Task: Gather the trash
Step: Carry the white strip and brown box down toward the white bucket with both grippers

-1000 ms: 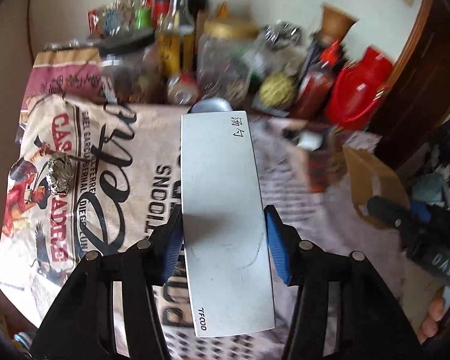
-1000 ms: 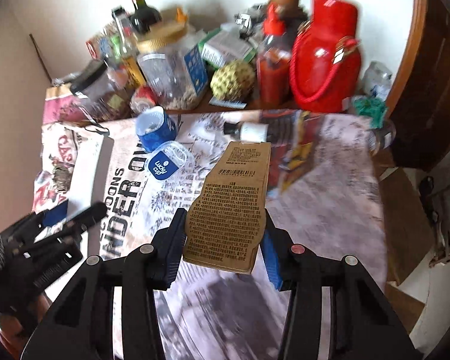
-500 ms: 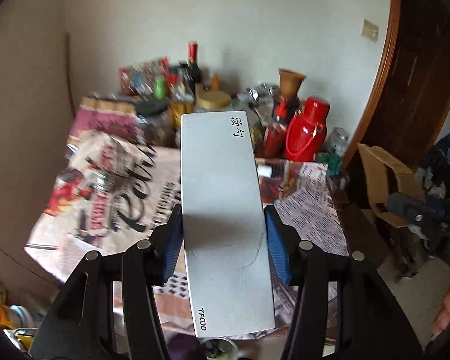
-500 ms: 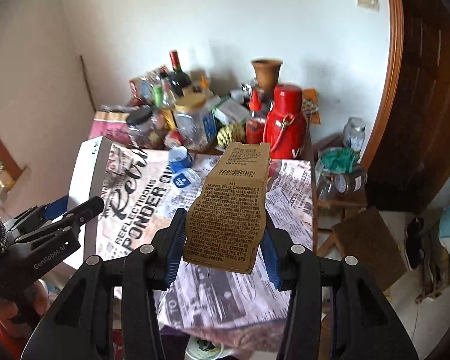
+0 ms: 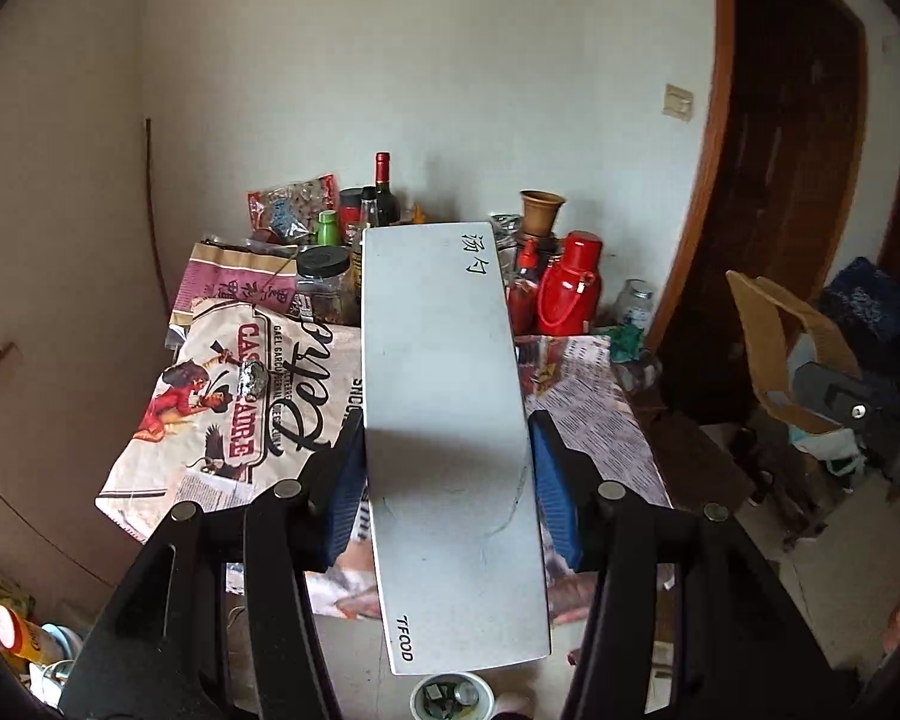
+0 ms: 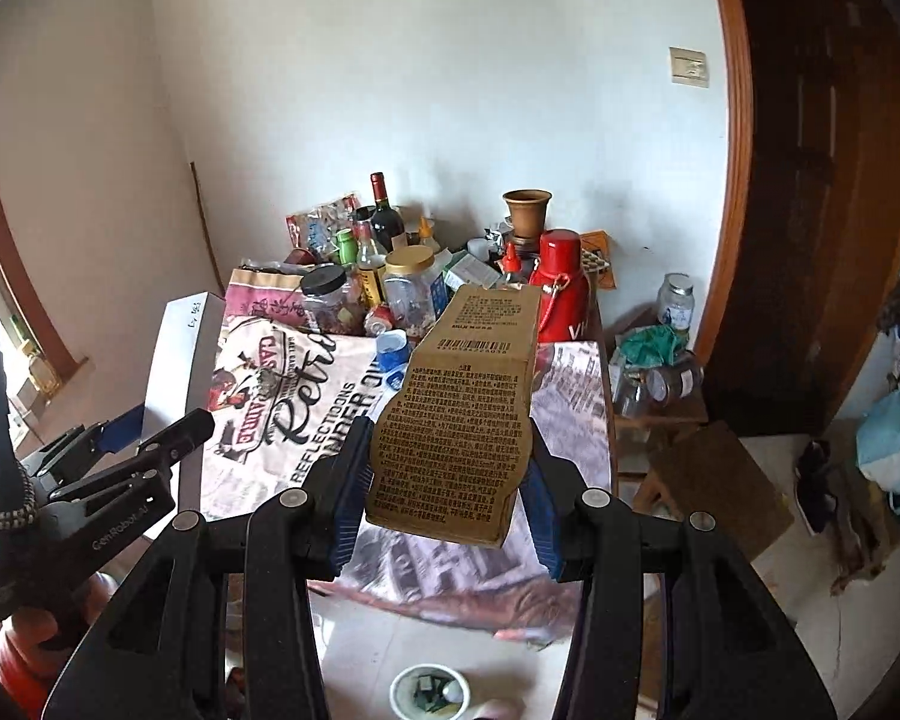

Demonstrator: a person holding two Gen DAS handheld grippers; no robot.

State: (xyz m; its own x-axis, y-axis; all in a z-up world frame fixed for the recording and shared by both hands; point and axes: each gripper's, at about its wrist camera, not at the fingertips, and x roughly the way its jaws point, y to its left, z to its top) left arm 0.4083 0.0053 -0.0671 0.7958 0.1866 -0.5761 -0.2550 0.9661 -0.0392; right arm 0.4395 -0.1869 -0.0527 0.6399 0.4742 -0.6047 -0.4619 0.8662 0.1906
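The left gripper is closed on a long white box, its blue pads pressing the two long sides. The box points forward, and small black characters are printed near its far end. The right gripper is clamped on a brown carton covered with dense print and a barcode; the carton's sides look squeezed inward where the pads meet them.

Compared with one second ago, both grippers are now much farther back from the table and higher. Before, the printed tablecloth filled most of each view; now the whole table is seen from beyond its near edge, with the wall above it and the floor below. The grip on both boxes is the same as before.

A crumpled foil ball lies on the cloth near the left edge of the table. In the right wrist view a blue and white plastic cup lies on the cloth toward the far edge, just left of the carton. Bottles, jars and a red thermos crowd the far edge against the wall.

On the floor below the near edge of the table stands a small white bin with some scraps inside; it is visible at the bottom of both views, directly under the held boxes.
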